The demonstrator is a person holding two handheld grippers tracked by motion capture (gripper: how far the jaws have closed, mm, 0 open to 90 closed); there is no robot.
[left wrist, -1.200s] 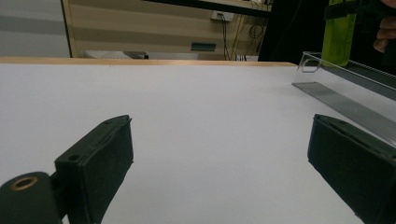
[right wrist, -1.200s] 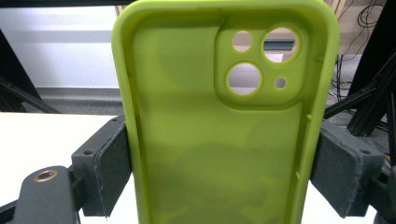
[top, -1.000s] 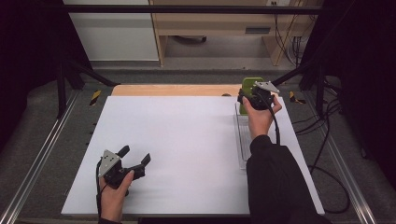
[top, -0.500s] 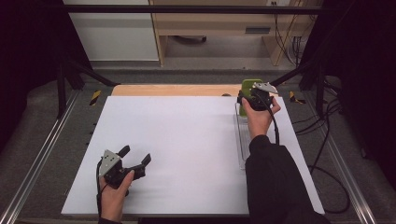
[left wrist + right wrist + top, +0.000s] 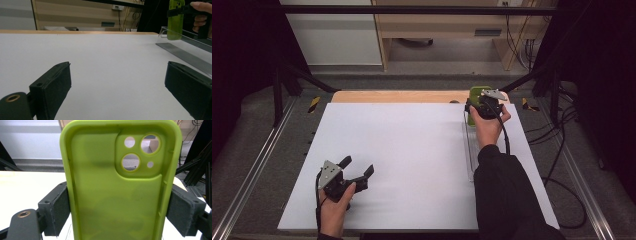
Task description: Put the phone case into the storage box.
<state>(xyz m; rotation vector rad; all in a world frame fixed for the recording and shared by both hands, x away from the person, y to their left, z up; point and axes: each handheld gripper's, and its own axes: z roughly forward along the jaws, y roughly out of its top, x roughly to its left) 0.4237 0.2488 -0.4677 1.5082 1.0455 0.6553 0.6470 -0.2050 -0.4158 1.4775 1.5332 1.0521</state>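
A lime-green phone case (image 5: 117, 185) stands upright between the jaws of my right gripper (image 5: 117, 212), which is shut on its two long edges; its inner side with the camera cut-outs faces the camera. From above, the right gripper (image 5: 483, 106) holds the green case (image 5: 474, 95) over the far end of a clear plastic tray (image 5: 470, 150) at the table's right. In the left gripper view the case (image 5: 175, 20) hangs above the tray's clear rim (image 5: 165, 31). My left gripper (image 5: 357, 169) rests low over the white table (image 5: 412, 150) at the near left, open, with nothing between its jaws.
A wooden strip (image 5: 402, 96) runs along the table's far edge. Metal rails (image 5: 257, 165) flank the table on both sides. Cables (image 5: 557, 165) trail off to the right. A cabinet (image 5: 452, 25) stands beyond the table.
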